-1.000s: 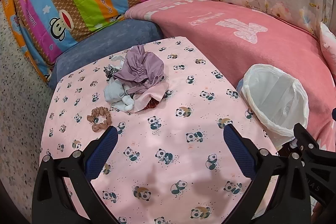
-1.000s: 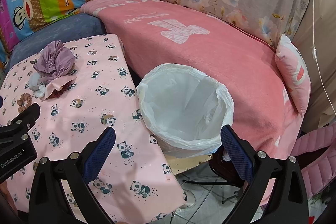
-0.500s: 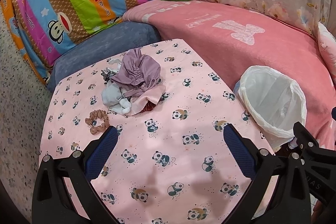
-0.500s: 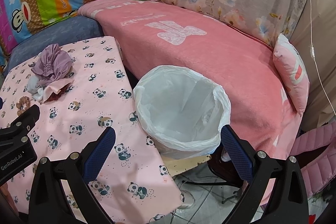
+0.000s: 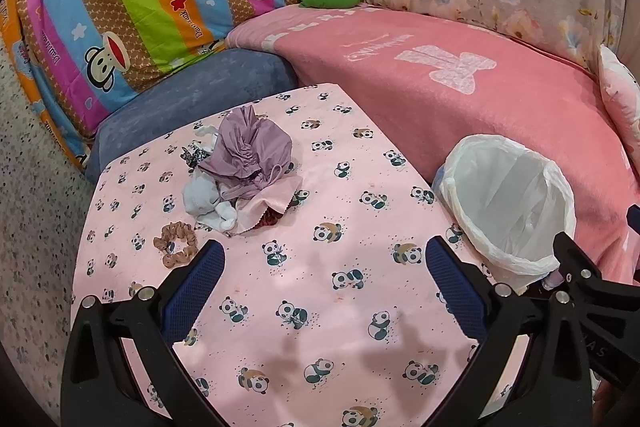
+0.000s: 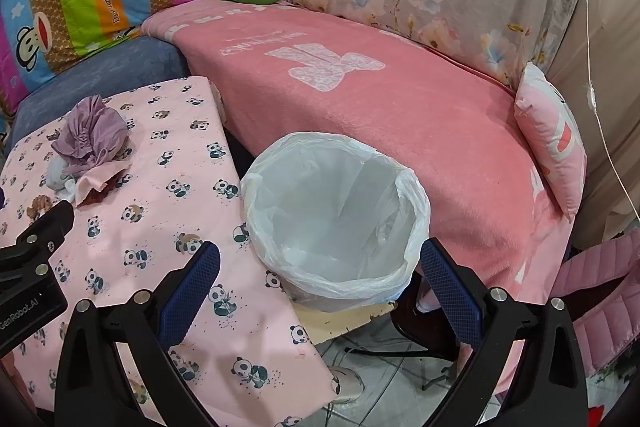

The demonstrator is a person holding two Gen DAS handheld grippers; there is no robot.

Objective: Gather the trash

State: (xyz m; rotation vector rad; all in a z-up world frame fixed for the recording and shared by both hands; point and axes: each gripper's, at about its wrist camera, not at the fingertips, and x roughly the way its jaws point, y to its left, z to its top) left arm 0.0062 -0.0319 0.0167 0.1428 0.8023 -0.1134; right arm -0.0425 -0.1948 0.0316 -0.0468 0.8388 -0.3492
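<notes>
Your left gripper (image 5: 324, 263) and right gripper (image 6: 318, 265) both gape wide, holding nothing. Cloth pile (image 5: 244, 173) ahead-left of the left one; lined bin (image 6: 336, 219) sits just ahead of your right.

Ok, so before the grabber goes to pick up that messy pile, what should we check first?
1. Left gripper open and empty: ok.
2. Right gripper open and empty: ok.
3. Pile of crumpled cloth in plain sight on the panda tablecloth, nothing over it: ok.
4. Brown scrunchie lies apart from the pile, needs its own grab: ok.
5. Bin with white liner open and looks empty: ok.
6. What is under the pile: cannot tell.
</notes>
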